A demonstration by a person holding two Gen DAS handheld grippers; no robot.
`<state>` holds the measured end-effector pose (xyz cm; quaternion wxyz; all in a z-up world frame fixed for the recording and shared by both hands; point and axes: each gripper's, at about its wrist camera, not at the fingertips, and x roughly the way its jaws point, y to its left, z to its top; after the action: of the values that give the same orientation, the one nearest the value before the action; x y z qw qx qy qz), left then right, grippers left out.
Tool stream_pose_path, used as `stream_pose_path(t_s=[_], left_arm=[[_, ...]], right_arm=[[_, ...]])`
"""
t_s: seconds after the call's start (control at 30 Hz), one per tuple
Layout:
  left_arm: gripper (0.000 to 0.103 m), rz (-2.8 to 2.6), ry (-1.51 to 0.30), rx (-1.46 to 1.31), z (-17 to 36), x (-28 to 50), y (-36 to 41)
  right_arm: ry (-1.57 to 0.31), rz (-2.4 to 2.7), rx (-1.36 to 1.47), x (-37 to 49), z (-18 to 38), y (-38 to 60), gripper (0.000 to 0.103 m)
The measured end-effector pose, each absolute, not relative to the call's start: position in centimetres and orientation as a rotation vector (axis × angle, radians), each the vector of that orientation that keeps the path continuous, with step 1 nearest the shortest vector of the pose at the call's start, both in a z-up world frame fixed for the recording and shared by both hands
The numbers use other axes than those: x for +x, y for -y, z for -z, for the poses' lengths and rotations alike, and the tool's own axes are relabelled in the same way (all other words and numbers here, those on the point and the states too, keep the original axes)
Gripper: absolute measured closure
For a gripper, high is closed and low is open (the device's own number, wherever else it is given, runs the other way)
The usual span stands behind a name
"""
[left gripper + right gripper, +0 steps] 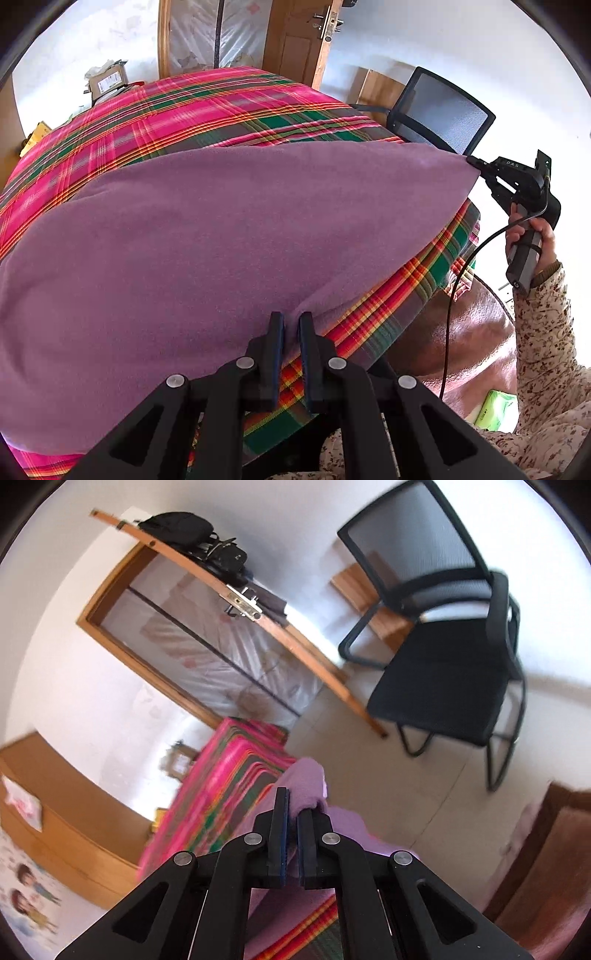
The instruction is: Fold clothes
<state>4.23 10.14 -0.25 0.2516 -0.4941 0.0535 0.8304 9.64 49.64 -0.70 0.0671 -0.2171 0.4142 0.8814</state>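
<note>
A purple cloth lies spread over a pink, green and orange plaid cover. My left gripper is shut on the cloth's near edge, with a pinch of fabric between its fingers. In the left wrist view my right gripper, held by a hand in a patterned sleeve, is shut on the cloth's far right corner. The right wrist view shows the right gripper with the purple cloth bunched between and over its fingers, above the plaid cover.
A black mesh chair stands on the pale floor beyond the cover's right end. A wooden door and a plastic-covered frame are at the back. Cardboard boxes sit at the back left. A green packet lies at lower right.
</note>
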Motion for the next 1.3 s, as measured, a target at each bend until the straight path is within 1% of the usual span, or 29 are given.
stream_pose_path(t_s=[0.13,0.27,0.37,0.47,0.57,0.67,0.87,1.03,1.3], left_arm=[[0.095,-2.257,-0.152,-1.343,0.2,4.4,-10.1],[0.095,-2.255,-0.152,-1.342,0.2,4.5,-10.1],[0.095,-2.259,-0.152,-1.342,0.1,4.5,-10.0],[0.095,-2.260,-0.145,-1.346,0.2,4.5,-10.0],[0.095,-2.262,-0.146,-1.350,0.2,4.4,-10.0],[0.095,-2.264,-0.149,-1.352,0.3,4.4,-10.1],[0.095,-2.264,-0.156,-1.352,0.4,4.4,-10.3],[0.095,-2.263,-0.153,-1.352,0.2,4.4,-10.2],[0.094,-2.259,-0.138,-1.341,-0.1,4.6,-10.0]], right_arm=[[-1.235,-2.581,-0.751,9.3,2.4,-50.0,0.099],[-1.290,-2.559,-0.714,9.5,3.0,-50.6,0.099],[-1.256,-2.618,-0.657,9.2,1.1,-50.5,0.099],[-1.182,-2.716,-0.575,8.9,-1.7,-50.2,0.099],[-1.131,-2.758,-0.573,8.5,-3.4,-50.3,0.099],[-1.059,-2.745,-0.590,8.6,-3.9,-50.4,0.099],[-1.163,-2.611,-0.717,9.7,0.9,-51.5,0.099],[-1.205,-2.549,-0.789,10.1,3.7,-51.7,0.099],[-1.148,-2.520,-0.831,9.3,4.1,-51.4,0.099]])
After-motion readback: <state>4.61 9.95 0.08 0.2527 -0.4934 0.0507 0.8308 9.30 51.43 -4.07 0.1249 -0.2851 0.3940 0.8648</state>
